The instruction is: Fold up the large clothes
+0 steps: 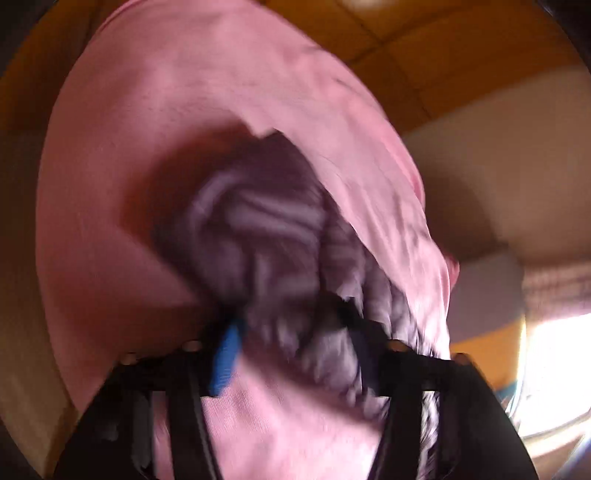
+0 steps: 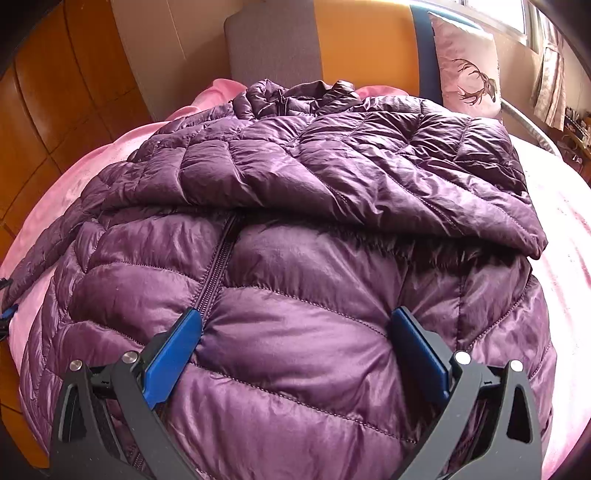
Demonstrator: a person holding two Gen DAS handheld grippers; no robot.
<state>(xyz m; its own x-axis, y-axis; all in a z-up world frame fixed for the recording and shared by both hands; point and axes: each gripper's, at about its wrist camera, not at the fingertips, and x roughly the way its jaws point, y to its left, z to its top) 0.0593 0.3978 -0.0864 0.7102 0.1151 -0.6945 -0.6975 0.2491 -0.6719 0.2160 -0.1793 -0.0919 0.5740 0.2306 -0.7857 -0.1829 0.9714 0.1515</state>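
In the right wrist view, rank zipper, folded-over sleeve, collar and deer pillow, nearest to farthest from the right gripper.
1. Zipper, by the right gripper, left.
2. Folded-over sleeve, across the middle.
3. Collar, far end.
4. Deer pillow, upper right, against the wall.

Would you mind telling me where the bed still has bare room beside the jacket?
Bare pink blanket lies right of the purple jacket, below the deer pillow. A narrower strip runs along the jacket's left. The middle is crowded.

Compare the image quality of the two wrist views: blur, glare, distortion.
Left wrist view: heavy motion blur smears the purple jacket and pink sheet, with blown-out glare at the right edge. Right wrist view: sharp on the jacket, fisheye bulge bending the bed, window overexposed.
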